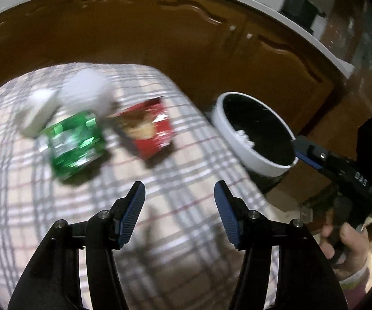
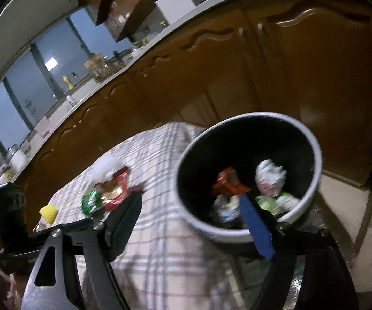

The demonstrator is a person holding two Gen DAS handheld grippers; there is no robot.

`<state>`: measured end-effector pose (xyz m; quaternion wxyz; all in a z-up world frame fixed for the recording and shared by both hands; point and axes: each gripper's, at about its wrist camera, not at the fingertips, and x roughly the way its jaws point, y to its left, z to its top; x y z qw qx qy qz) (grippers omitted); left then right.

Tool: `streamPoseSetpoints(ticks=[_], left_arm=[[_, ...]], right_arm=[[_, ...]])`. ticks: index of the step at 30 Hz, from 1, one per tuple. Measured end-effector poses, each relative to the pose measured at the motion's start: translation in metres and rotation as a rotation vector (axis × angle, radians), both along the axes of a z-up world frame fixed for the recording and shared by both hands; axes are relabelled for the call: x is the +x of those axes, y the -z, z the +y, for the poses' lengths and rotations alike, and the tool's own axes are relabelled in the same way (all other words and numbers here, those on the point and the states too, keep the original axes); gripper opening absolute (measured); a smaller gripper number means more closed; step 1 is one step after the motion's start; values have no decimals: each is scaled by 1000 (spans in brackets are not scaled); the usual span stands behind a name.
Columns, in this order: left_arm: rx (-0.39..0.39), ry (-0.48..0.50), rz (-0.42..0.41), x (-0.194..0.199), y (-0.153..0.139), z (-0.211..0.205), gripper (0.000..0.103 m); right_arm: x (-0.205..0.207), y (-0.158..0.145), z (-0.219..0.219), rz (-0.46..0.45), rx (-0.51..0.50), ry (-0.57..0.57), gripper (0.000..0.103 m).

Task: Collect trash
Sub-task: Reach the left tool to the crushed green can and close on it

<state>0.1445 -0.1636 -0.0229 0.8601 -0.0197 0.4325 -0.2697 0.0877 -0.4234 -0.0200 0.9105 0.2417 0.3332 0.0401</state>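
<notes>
Plaid tablecloth [image 1: 160, 201]; blurred wrappers [image 1: 147, 129]

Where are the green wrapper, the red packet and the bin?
green wrapper [image 1: 74, 146], left wrist view, middle of its crumpled foil.
red packet [image 1: 148, 131], left wrist view, its printed face.
bin [image 2: 312, 139], right wrist view, far rim.

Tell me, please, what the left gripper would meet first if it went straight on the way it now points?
Probably the plaid tablecloth between its open fingers, then the red snack packet just beyond. The left gripper holds nothing. Blur and the fisheye make depth uncertain.
</notes>
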Motion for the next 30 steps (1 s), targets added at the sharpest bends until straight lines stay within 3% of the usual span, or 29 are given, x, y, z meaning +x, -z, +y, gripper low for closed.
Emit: streamPoseSetpoints(ticks=[15,30], left_arm=[[-43,-204,27,11,6,92,56],[-4,-261,50,67,10,93,56]], right_arm=[[25,11,77,33,4,-162,84],[88,24,101,77,31,-222,83]])
